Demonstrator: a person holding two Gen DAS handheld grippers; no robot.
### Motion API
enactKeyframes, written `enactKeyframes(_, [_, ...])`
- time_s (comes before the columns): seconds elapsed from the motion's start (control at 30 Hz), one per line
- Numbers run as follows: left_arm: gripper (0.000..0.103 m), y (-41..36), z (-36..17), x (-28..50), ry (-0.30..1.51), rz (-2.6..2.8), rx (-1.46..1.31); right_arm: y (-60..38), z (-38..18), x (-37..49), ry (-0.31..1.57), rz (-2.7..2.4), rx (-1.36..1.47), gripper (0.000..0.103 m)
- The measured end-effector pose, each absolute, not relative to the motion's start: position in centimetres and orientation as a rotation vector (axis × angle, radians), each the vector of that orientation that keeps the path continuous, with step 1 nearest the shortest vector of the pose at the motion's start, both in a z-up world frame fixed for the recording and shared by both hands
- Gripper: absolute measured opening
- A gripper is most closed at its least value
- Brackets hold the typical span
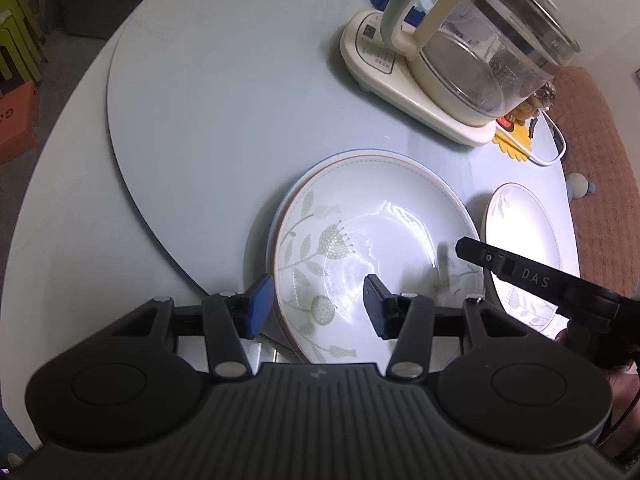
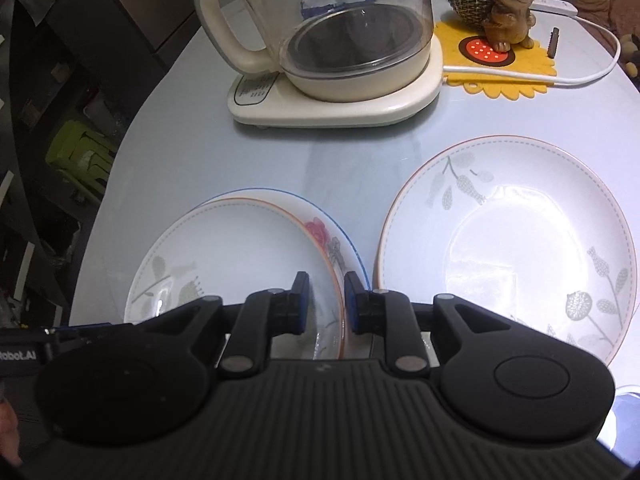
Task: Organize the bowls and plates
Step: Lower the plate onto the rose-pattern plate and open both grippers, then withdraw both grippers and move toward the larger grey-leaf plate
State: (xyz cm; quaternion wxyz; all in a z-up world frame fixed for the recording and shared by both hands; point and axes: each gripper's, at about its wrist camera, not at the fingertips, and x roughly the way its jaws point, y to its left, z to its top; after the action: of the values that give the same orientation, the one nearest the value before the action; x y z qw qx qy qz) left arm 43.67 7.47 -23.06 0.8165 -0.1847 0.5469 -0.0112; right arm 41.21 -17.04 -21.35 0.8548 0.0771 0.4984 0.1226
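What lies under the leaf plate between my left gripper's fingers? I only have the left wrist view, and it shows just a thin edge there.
Observer: The right wrist view shows a blue-rimmed plate with a red flower under the leaf plate, peeking out along its right side.
Operator: And where does the other arm's tip end up?
Observer: The right gripper straddles the leaf plate's right rim, one finger inside and one outside. I cannot tell whether the pads press on it.

A pale round table (image 1: 200,92) is lit from above; green stools (image 1: 16,28) are stacked beside it.
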Motion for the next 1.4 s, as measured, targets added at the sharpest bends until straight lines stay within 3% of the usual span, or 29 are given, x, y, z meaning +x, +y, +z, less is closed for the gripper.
enactKeyframes(0.4, [0.055, 7.7, -16.7, 38.7, 1.024, -0.007, -0.364, -17.1, -15.4, 38.0, 0.908, 0.234, 0.122, 0.023])
enactKeyframes(0.97, [0.055, 5.5, -6.3, 26.1, 0.793, -0.038, -0.295, -16.9, -5.7, 24.7, 0.765, 0.299, 0.136, 0.024])
enactKeyframes(1.4, [0.056, 5.7, -4.1, 17.5, 0.699, -0.035, -0.269, -16.4, -4.0, 17.8, 0.711, 0.308, 0.107, 0.023])
